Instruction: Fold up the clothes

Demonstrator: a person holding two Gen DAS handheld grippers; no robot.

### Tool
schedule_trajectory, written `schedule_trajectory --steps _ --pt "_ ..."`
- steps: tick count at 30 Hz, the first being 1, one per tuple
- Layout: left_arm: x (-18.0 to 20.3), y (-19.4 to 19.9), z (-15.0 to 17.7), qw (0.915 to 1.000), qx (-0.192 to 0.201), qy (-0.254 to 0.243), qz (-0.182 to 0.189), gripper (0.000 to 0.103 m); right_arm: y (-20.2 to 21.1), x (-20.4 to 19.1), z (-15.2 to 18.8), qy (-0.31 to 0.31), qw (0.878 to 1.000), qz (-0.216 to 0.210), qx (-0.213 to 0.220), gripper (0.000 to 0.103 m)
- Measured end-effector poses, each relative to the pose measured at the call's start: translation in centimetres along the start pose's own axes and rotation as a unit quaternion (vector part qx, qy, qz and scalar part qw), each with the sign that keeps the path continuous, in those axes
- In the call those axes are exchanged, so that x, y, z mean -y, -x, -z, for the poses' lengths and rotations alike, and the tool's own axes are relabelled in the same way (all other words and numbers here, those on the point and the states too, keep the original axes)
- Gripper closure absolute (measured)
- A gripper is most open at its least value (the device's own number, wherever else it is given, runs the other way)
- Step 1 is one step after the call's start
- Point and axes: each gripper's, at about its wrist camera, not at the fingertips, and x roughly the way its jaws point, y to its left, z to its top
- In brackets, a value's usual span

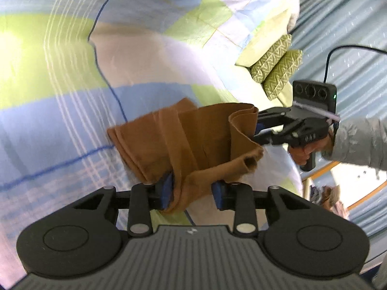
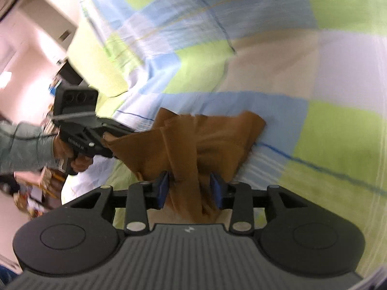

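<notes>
A brown garment (image 1: 191,140) hangs bunched between my two grippers above a checked bedsheet (image 1: 60,84). In the left wrist view my left gripper (image 1: 192,192) has cloth between its blue pads, which stand apart around the bunch. My right gripper (image 1: 260,126) grips the garment's far corner on the right. In the right wrist view the garment (image 2: 205,142) runs between the blue pads of my right gripper (image 2: 191,188), and my left gripper (image 2: 106,142) holds its left corner.
The bedsheet (image 2: 326,84) is blue, green and cream checks. Two green patterned cushions (image 1: 275,67) lie at the bed's far edge. A blue-grey striped floor (image 1: 350,36) lies beyond. A cluttered shelf (image 2: 38,188) stands at the left.
</notes>
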Motion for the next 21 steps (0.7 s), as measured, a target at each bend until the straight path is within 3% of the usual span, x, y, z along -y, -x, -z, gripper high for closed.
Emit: schedule_trajectory --steps 3,5,8,11,15,21 --pt "0.5 -1.2 -1.0 0.9998 0.014 0.005 0.009 0.071 0.2 0.6 -0.4 -0.018 1.0 0.005 0.02 0.094" --pt "0.1 -1.0 -1.0 0.9994 0.028 0.018 0.008 0.086 0.1 1.0 -0.8 -0.034 0.999 0.012 0.028 0.095" --pt "-0.3 -0.8 -0.4 0.9978 0.042 0.052 -0.005 0.087 -0.2 1.3 -1.5 -0.045 0.998 0.039 0.033 0.095" --pt "-0.6 -0.6 1.1 0.9945 0.052 0.09 -0.017 0.087 -1.5 2.8 -2.0 -0.09 0.993 0.073 0.009 0.095" --pt "-0.9 -1.0 2.5 0.9897 0.061 0.126 -0.029 0.087 -2.1 3.1 -2.4 -0.11 0.99 0.085 0.017 0.095" --pt "-1.2 -0.9 3.3 0.9839 0.086 0.154 -0.028 0.087 -1.0 1.2 -3.1 -0.039 0.995 0.067 0.062 0.099"
